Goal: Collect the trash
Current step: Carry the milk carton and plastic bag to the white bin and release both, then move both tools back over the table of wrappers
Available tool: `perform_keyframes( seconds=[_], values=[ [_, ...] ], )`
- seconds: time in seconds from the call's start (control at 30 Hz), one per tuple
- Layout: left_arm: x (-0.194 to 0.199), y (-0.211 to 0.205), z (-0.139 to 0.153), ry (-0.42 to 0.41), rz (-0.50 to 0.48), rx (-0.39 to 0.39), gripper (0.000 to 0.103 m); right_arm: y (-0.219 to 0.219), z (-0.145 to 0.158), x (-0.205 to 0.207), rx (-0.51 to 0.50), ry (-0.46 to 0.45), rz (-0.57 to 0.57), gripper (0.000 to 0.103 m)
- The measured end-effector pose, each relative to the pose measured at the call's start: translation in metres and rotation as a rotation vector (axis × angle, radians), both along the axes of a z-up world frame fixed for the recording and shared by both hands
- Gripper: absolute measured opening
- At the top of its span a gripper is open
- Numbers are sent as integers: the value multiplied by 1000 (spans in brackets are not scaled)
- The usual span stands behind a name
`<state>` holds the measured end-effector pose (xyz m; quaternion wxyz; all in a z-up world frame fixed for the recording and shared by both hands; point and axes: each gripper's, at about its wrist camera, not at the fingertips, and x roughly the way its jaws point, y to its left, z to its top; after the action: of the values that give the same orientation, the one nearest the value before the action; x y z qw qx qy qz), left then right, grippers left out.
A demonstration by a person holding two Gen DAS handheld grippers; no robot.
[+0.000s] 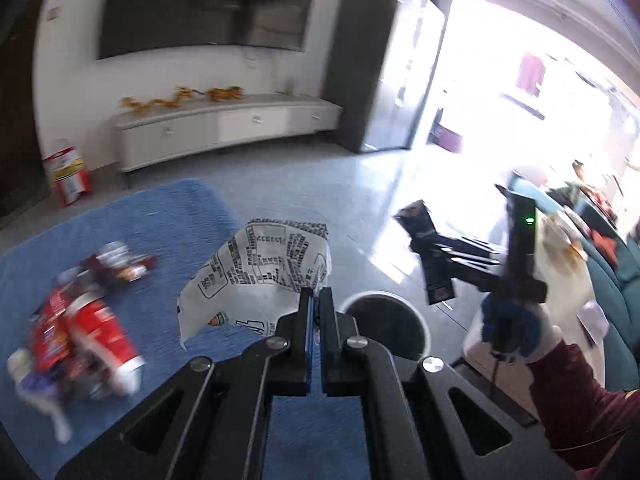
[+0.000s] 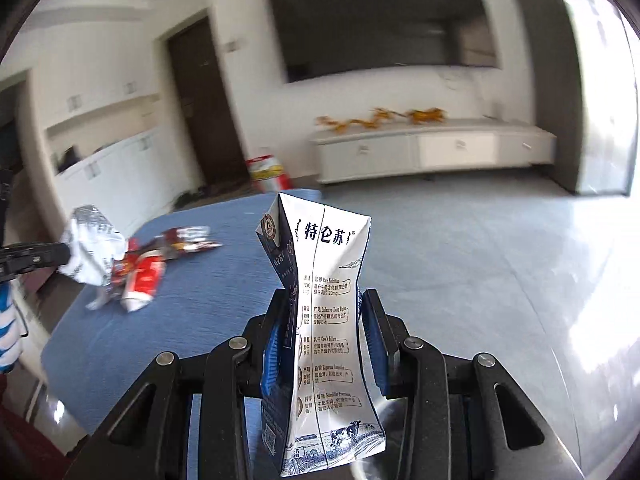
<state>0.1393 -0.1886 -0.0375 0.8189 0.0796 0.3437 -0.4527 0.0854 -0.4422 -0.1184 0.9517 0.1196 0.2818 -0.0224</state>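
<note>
My left gripper (image 1: pixel 318 300) is shut on a crumpled white wrapper (image 1: pixel 264 272) with black print and holds it above the blue table (image 1: pixel 192 216). The wrapper also shows in the right wrist view (image 2: pixel 90 248). My right gripper (image 2: pixel 326 320) is shut on a squashed white-and-blue milk carton (image 2: pixel 326 320), held upright. In the left wrist view the right gripper (image 1: pixel 432 264) holds the carton (image 1: pixel 420 220) above a round white bin (image 1: pixel 386 324) with a dark inside. Red and dark wrappers (image 1: pixel 84 320) lie in a pile on the table's left.
A white TV cabinet (image 1: pixel 224 128) stands at the far wall under a dark screen (image 1: pixel 208 4). A red fire extinguisher box (image 1: pixel 68 176) stands on the floor left of the cabinet. A teal sofa (image 1: pixel 612 264) with clutter is at right. Grey tiled floor (image 2: pixel 480 260) lies beyond the table.
</note>
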Motion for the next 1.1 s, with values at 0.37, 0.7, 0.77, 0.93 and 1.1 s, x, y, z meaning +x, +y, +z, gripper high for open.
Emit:
perform_keyframes(
  seconds=[0.37, 0.7, 0.77, 0.93, 1.1],
  values=[
    [-9, -175, -82, 152, -265, 128, 3, -81, -87, -31, 110, 121, -217, 37],
    [7, -242, -157, 332, -306, 230, 5, -98, -143, -49, 153, 235, -317, 43],
    [10, -233, -154, 335, -300, 227, 5, -99, -144, -52, 149, 243, -326, 43],
    [11, -207, -133, 275, -264, 195, 5, -96, -134, -54, 145, 237, -342, 43],
    [13, -172, -101, 185, -184, 127, 5, -84, -100, -48, 103, 177, -326, 46]
  ],
)
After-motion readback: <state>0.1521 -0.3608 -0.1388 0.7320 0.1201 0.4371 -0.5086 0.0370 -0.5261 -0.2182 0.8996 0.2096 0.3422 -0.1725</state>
